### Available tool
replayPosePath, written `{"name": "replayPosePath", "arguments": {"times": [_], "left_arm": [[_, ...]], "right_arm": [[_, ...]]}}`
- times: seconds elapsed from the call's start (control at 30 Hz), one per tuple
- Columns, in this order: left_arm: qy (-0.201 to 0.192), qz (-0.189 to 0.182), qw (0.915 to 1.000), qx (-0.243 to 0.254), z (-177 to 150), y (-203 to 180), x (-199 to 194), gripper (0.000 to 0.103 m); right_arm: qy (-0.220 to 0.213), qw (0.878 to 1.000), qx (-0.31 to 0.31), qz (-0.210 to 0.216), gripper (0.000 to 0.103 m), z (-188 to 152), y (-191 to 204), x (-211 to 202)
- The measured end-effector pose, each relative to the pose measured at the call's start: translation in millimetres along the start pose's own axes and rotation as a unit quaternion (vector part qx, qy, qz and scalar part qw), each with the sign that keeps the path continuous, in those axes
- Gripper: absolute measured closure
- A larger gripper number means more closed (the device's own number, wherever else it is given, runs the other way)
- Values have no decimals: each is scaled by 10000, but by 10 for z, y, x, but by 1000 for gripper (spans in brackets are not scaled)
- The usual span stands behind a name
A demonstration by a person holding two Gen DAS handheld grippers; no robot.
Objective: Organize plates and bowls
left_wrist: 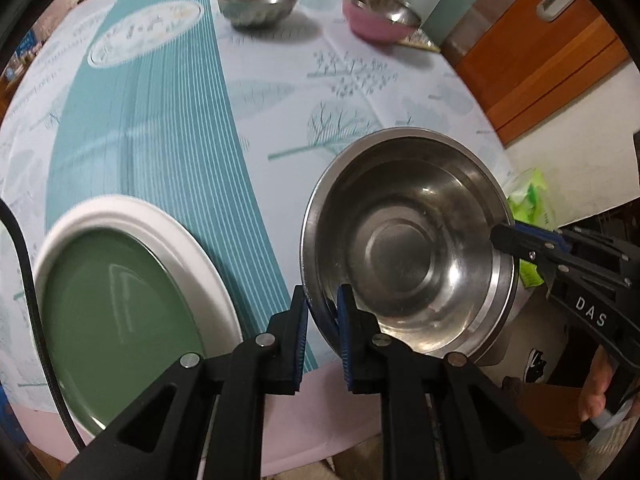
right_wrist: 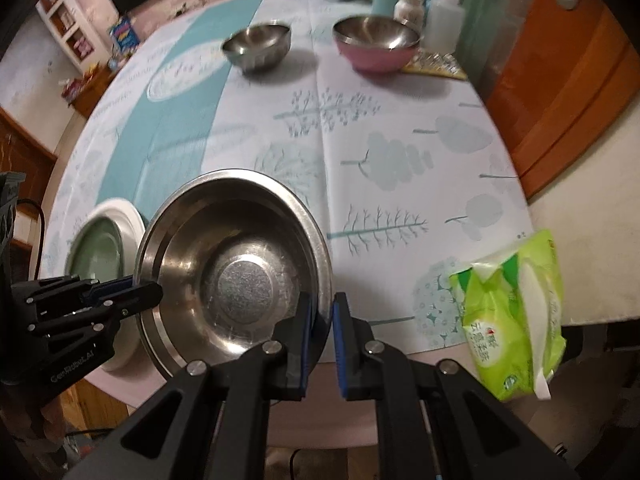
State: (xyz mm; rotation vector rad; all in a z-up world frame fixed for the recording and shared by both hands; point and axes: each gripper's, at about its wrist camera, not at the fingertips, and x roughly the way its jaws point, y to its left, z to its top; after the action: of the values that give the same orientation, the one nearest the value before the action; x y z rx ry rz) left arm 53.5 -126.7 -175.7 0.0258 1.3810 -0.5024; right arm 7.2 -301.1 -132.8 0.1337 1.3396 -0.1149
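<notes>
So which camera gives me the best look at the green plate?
Left wrist: the green plate fills the lower left, its white rim clear, a black cable crossing it. In the right wrist view the plate is small, half hidden behind the steel bowl.

A round table [right_wrist: 400, 128] with a leaf-print cloth carries a green plate [left_wrist: 120, 300], two bowls and a tissue pack [right_wrist: 516, 316].

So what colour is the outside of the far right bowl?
Pink outside, steel inside: bowl, best in the right wrist view.

Black hand-held gripper [left_wrist: 322, 304] pair, blue ribbed pads, silver pivot screws, white "DAS" lettering
</notes>
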Motion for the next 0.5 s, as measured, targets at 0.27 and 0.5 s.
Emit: {"name": "replayPosePath", "arguments": {"times": [0.27,0.5], "left_arm": [[176,15,9998,-90,-44,-14,222,88],[-40,321,9994,113,-9,-96,172,57]], "right_arm": [[396,9972,-519,363,93,90,-108,334],[495,9941,-822,507,90,149,-141,454]]}}
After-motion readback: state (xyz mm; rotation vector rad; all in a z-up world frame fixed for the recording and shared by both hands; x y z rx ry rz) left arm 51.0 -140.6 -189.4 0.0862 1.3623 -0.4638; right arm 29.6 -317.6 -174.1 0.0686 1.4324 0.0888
